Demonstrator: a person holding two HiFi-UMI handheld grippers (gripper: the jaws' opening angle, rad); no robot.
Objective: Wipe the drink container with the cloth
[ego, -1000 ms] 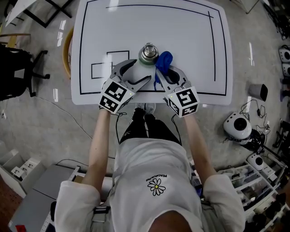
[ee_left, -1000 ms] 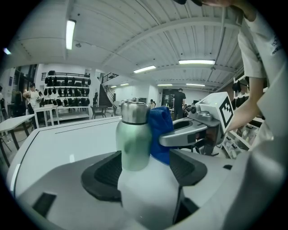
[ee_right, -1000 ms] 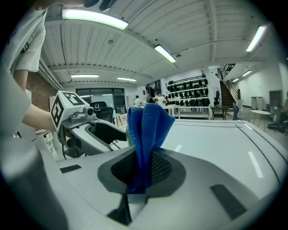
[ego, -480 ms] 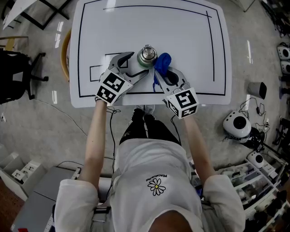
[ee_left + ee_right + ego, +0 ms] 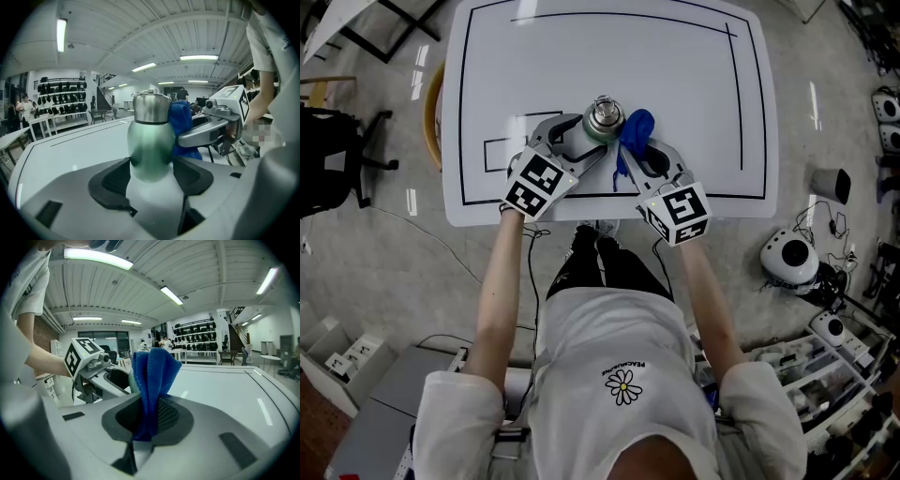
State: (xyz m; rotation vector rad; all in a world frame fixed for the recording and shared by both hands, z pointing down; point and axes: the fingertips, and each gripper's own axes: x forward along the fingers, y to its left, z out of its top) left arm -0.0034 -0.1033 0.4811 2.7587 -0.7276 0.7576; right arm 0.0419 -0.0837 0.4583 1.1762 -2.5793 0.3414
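Note:
A green metal drink container (image 5: 605, 117) with a steel cap stands upright near the front of the white table (image 5: 675, 75). My left gripper (image 5: 586, 136) reaches it from the left; its jaws have just been closing and the black pads (image 5: 112, 180) now press the container's body (image 5: 150, 140) on both sides. My right gripper (image 5: 644, 150) is shut on a blue cloth (image 5: 636, 129), bunched upright between its pads (image 5: 168, 416). The cloth (image 5: 185, 124) rests against the container's right side. In the right gripper view the cloth (image 5: 152, 376) hides nearly all of the container.
Black lines mark a large rectangle and a small box (image 5: 502, 155) on the table. On the floor are a black chair (image 5: 337, 141) at the left, a grey bin (image 5: 834, 187) and white devices with cables (image 5: 792, 262) at the right.
The left gripper has swung in from the left and its jaws have drawn in around the container. The right gripper and the cloth have stayed put.

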